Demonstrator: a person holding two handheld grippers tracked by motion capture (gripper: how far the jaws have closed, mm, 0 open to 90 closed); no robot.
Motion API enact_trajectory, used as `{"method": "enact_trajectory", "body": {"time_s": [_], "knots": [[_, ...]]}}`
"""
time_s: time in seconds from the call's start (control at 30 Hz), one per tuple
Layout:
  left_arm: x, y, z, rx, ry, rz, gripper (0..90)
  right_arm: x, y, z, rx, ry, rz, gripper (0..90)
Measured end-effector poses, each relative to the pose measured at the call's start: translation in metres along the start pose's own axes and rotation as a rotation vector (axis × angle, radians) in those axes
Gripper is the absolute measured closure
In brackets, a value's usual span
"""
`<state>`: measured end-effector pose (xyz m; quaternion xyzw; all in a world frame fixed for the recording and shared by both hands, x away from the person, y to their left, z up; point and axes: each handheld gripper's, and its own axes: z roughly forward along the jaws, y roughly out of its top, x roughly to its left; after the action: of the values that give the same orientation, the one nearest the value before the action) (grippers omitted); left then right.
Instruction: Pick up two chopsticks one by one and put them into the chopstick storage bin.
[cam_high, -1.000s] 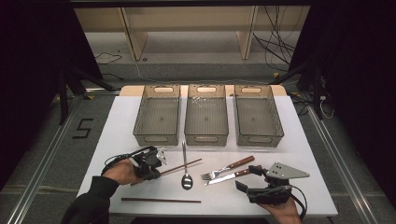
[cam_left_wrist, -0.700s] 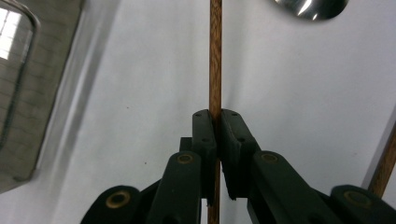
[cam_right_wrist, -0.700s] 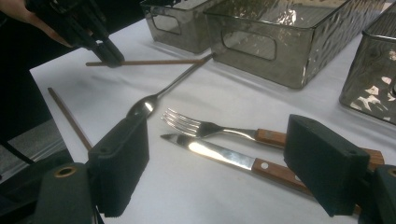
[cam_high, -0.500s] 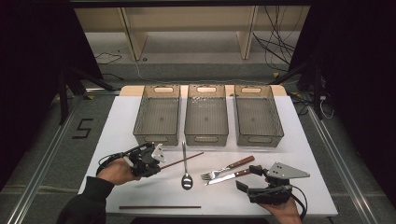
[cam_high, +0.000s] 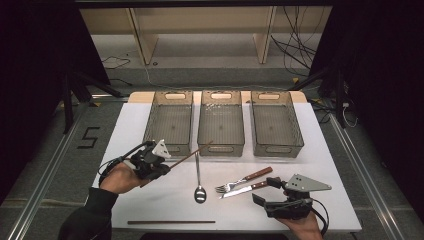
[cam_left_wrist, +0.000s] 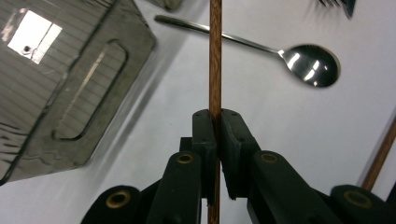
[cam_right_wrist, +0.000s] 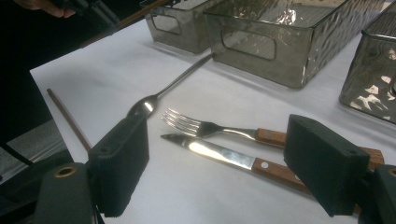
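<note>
The chopstick (cam_left_wrist: 215, 56) in the left tool (cam_left_wrist: 215, 122) is reddish brown with a fine wood grain; the second chopstick (cam_high: 171, 222) lying on the counter (cam_high: 150, 200) is a darker brown. Both tools are black, with brass-coloured rivets on the left one, and the right tool (cam_high: 268, 191) carries a grey three-cornered plate. The counter is plain white. The spoon (cam_high: 199, 192) is shiny silver. The fork (cam_high: 243, 180) and the knife (cam_high: 245, 189) have silver metal and brown wooden handles. The three bins (cam_high: 221, 122) are smoky grey, translucent, with a rippled pattern. The sleeve (cam_high: 87, 215) is black.
</note>
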<state>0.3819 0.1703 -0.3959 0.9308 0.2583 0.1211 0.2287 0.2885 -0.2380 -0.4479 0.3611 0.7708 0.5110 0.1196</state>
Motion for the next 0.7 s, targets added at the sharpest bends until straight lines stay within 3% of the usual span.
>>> {"method": "enact_trajectory", "body": {"time_s": [0.1, 0.23, 0.7], "knots": [[0.01, 0.003, -0.003, -0.04, 0.014, -0.064, 84.5, 0.0, 0.0, 0.0, -0.003, 0.001, -0.003, 22.9], [0.02, 0.006, -0.004, -0.055, 0.024, -0.112, 84.6, 0.0, 0.0, -0.001, -0.003, 0.003, 0.0, 22.9], [0.035, 0.008, -0.006, -0.131, 0.071, -0.219, 84.6, 0.0, 0.0, -0.001, -0.007, 0.004, -0.004, 22.9]]}}
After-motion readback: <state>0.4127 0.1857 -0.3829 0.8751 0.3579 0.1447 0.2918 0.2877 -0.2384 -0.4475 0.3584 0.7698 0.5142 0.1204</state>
